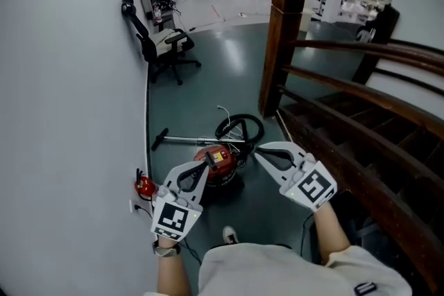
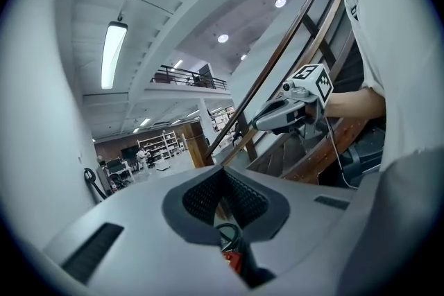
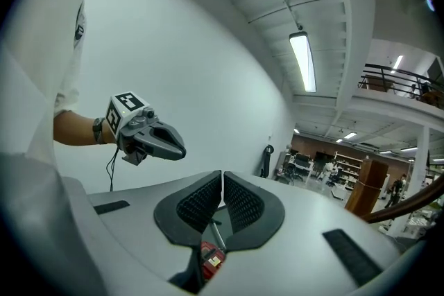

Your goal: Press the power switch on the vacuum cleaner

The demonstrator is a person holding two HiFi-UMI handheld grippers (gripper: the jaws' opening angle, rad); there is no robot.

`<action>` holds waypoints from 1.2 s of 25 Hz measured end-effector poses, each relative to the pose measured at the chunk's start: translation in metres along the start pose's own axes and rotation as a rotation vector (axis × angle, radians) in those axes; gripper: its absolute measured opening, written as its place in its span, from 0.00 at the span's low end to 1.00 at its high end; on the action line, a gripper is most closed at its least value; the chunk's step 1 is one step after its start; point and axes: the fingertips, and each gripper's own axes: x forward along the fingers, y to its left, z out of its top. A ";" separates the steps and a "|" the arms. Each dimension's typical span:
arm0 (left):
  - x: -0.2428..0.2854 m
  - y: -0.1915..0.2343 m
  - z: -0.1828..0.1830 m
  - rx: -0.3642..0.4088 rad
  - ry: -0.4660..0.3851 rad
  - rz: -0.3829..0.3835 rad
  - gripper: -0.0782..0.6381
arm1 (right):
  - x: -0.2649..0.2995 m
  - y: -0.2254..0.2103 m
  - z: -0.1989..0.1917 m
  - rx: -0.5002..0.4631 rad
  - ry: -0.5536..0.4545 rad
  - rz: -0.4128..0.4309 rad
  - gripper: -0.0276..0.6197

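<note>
Vacuum cleaner (image 1: pixel 216 164) body was red; hose (image 1: pixel 239 127) at its 12 o'clock, black. Left gripper (image 1: pixel 206 166) and right gripper (image 1: pixel 258 150) were pale grey, cubes patterned black-on-white. Floor (image 1: pixel 208 90) dark teal. Railing (image 1: pixel 347 73), 3 o'clock, brown.

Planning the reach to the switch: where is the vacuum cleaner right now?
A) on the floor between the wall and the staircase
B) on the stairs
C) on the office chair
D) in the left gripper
A: the vacuum cleaner sits on the floor, with the wall on one side and the staircase on the other.

Vacuum cleaner (image 1: pixel 216 164) on dark floor (image 1: pixel 208 90)
</note>
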 end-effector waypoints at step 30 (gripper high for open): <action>0.076 0.108 -0.109 -0.155 0.132 0.099 0.11 | 0.129 -0.071 -0.114 -0.049 0.220 0.097 0.09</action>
